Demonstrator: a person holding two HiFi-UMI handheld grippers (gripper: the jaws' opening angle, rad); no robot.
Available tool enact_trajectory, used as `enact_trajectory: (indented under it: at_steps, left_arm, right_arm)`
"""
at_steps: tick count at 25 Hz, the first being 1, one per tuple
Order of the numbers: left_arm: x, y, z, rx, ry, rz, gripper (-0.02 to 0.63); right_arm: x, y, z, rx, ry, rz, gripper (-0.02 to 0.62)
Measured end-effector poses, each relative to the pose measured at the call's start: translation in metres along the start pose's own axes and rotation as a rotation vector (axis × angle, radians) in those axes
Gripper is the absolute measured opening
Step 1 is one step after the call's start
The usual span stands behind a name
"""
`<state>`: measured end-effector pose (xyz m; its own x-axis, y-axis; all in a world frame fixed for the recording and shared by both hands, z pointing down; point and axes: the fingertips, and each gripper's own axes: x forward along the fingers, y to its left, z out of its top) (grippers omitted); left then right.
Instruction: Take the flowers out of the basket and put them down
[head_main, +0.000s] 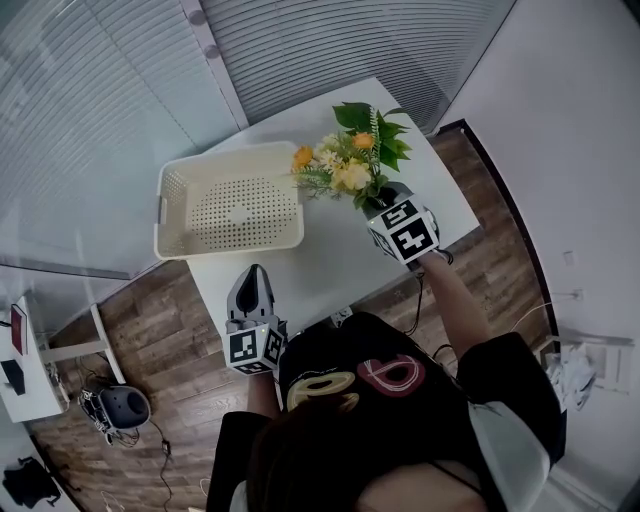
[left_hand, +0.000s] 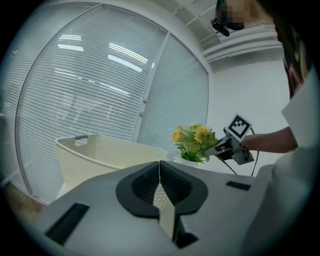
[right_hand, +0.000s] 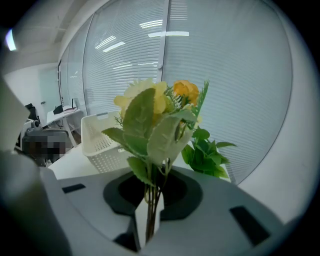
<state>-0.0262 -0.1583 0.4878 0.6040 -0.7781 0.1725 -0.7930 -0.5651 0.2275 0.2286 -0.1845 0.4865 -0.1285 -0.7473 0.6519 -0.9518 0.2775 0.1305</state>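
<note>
Head view: flowers (head_main: 345, 165) were seen outside the basket (head_main: 230, 243), just at 3 o'clock of its far right corner, over the white table (head_main: 320, 265). Blooms were pointed toward 11 o'clock. Yellow and orange heads were overlapped with the basket's rim in this view; contact with the rim could not be told.

Stems were clamped in the right gripper (head_main: 377, 205), held at 5 o'clock of the bunch. Right gripper view: jaws were drawn in to a narrow gap and pressed on the thin stems, with leaves and blooms standing up from between them. A separate clump of green leaves (right_hand: 206, 152) was seen beyond the bunch, at 3 o'clock of the stems. Whether it lay on the table could not be told.

Basket was cream, perforated, open side up, set at the table's 10 o'clock corner.

Left gripper (head_main: 254, 270) was held at 6 o'clock of the basket, over the table's near edge, pointed toward 12 o'clock, well apart from the flowers. Left gripper view: jaws were brought fully together, pad against pad, nothing gripped.
</note>
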Motion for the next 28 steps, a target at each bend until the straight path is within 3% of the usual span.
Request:
enact_trajectory:
  at_steps: [28]
  left_arm:
    - [-0.014, 0.015, 0.000, 0.024, 0.023, 0.121, 0.018]
  right_arm:
    - [0.070, 0.000, -0.102, 0.099, 0.202, 0.029, 0.054]
